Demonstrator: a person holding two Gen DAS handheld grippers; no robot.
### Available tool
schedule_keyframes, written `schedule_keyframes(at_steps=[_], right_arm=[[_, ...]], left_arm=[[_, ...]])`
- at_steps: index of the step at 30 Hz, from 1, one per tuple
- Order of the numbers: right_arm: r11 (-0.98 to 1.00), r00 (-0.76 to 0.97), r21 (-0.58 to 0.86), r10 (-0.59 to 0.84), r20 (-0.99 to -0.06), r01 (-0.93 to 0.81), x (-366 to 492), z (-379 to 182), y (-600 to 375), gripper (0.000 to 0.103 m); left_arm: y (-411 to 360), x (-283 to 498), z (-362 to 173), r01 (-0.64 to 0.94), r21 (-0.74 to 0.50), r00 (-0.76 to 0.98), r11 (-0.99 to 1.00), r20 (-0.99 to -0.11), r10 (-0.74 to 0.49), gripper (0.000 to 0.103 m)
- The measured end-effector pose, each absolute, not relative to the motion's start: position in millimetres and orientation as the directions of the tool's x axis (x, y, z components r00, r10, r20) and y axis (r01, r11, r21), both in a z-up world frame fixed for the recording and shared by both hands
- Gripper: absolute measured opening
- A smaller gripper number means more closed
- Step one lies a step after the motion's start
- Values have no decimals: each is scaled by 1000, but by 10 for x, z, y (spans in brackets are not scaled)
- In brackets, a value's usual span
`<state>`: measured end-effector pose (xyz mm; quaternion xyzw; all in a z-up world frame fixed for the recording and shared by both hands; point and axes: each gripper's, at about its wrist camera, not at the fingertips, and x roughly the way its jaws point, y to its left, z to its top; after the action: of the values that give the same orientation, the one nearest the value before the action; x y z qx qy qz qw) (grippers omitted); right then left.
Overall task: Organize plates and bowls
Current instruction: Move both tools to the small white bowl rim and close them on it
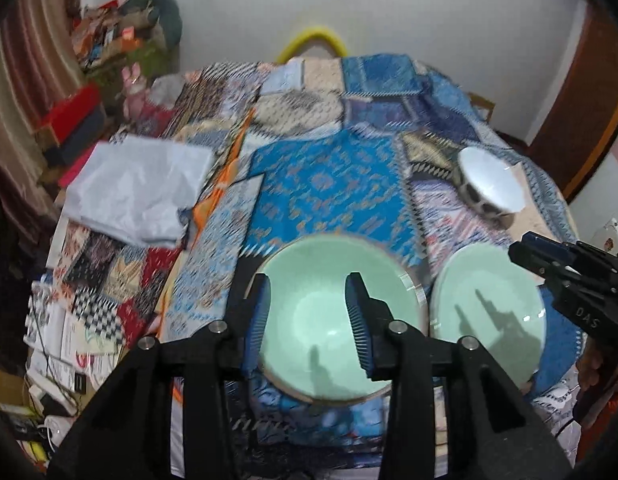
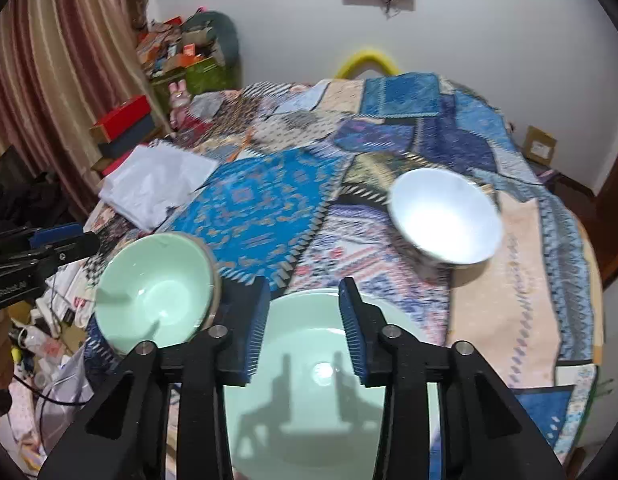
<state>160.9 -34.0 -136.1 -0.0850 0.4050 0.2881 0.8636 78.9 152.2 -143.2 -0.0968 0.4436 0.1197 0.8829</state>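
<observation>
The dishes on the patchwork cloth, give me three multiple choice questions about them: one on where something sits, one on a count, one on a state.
1. Where is the white bowl relative to the green plate in the right wrist view?
A. Beyond it, to the right
B. Stacked on it
C. Nearer the camera, to the left

2. How many pale green dishes lie on the cloth?
A. One
B. Two
C. Four

3. What is between the pads of the left gripper?
A. The white bowl, clamped
B. A folded cloth
C. Nothing; it hangs open over the green bowl

Answers:
1 A, the white bowl stands apart on the patchwork cloth, farther back and to the right.
2 B, only the green bowl and the green plate show.
3 C, both blue pads show with open space between, the bowl below.
</observation>
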Motion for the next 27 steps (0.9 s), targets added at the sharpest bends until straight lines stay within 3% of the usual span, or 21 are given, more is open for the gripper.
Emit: schedule_keyframes(at_steps=[7, 14, 27], right_arm=[[856, 569, 63, 395, -722, -514, 1734, -1225, -695, 44], [887, 615, 39, 350, -707, -460, 1998, -1212, -1032, 65], [928, 609, 94, 310, -730, -360, 2674, -1484, -1405, 66]], left_arm=[[1112, 1087, -1277, -222, -79, 621, 972, -780, 78, 50], [688, 1497, -1218, -151, -92, 640, 984, -768, 26, 52], [243, 2502, -1494, -94, -100, 602, 990, -798, -24, 54]])
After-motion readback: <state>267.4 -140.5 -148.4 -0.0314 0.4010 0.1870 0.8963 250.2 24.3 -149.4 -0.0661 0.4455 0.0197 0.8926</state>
